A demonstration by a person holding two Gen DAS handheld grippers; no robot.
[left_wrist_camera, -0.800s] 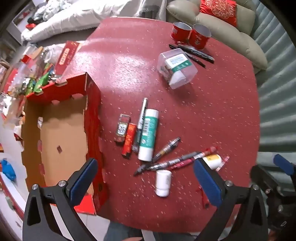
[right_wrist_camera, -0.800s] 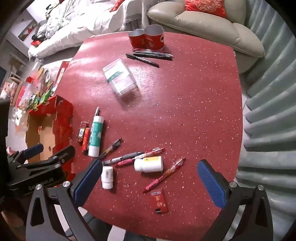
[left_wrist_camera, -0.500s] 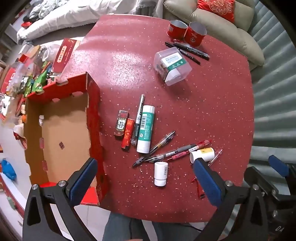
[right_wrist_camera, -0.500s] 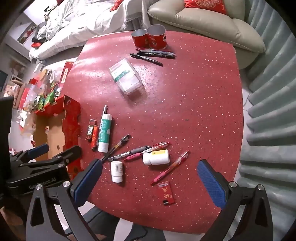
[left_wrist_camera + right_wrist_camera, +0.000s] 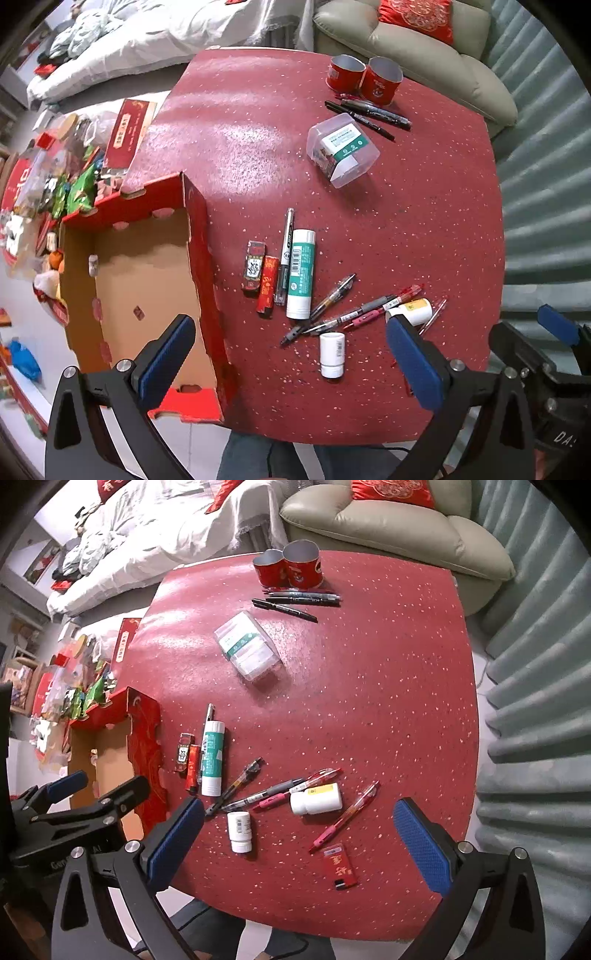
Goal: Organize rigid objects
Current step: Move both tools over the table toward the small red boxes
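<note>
On the red table [image 5: 406, 221], a green-and-white glue stick [image 5: 301, 273], two lighters [image 5: 260, 275], several pens [image 5: 351, 314] and two white bottles [image 5: 332, 354] lie scattered near the front edge. My left gripper [image 5: 290, 323] hangs open above them, holding nothing. My right gripper [image 5: 300, 805] is also open and empty, high over the yellow-labelled bottle [image 5: 316, 799], a red pen [image 5: 347, 816] and a small red packet [image 5: 340, 866]. An open red cardboard box [image 5: 201, 258] stands against the table's left side.
A clear plastic box [image 5: 341, 149] sits mid-table. Two red cans [image 5: 364, 75] with black markers [image 5: 369, 114] stand at the far edge. A sofa [image 5: 388, 528] lies beyond, floor clutter [image 5: 55, 177] to the left, and a person's legs [image 5: 258, 461] below the front edge.
Both hands drift slightly above the table, and the items slide a little to the right in the right wrist view. Nothing on the table has moved. Both grippers stay open.
</note>
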